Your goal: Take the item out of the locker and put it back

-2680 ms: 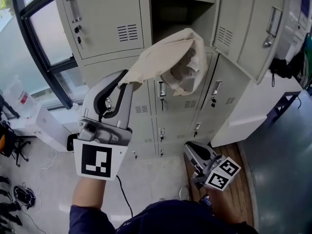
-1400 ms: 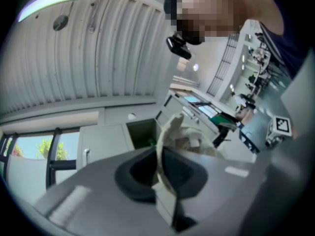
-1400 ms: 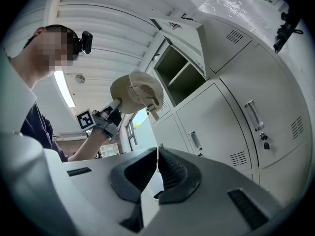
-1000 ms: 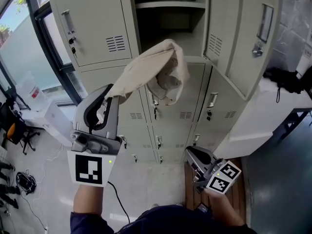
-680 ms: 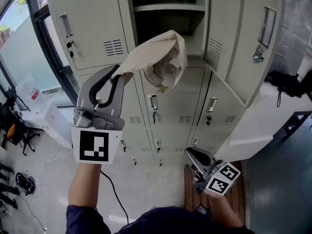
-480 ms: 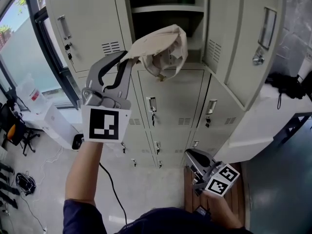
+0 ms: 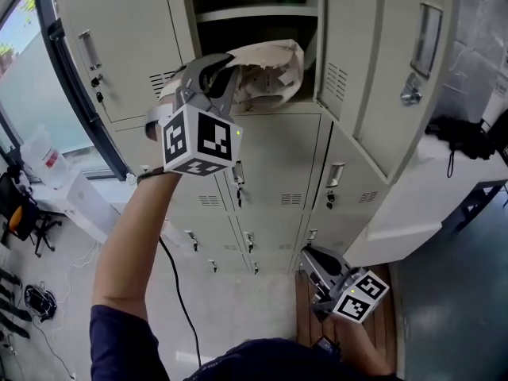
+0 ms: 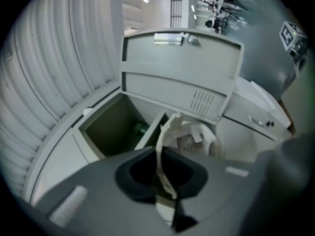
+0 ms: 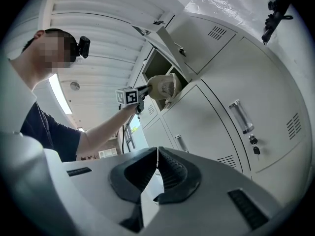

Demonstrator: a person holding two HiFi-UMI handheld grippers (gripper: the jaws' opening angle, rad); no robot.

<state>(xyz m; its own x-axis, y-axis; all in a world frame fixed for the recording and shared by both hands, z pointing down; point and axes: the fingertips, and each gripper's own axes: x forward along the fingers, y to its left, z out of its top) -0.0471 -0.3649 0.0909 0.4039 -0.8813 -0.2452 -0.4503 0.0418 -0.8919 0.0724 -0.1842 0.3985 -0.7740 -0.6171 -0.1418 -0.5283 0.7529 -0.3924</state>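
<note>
Clamping cloth bag (image 7: 268,68) at locker (image 7: 255,12): left claw (image 7: 225,63) | right claw (image 7: 309,255): pressed together

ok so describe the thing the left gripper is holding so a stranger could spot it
Look at the wall of beige lockers and find the one compartment with its door swung open. At its mouth, just under the shelf, hangs a crumpled cream cloth bag, pinched by the left gripper. It is the only soft, wrinkled thing there; all around it is flat metal.
</note>
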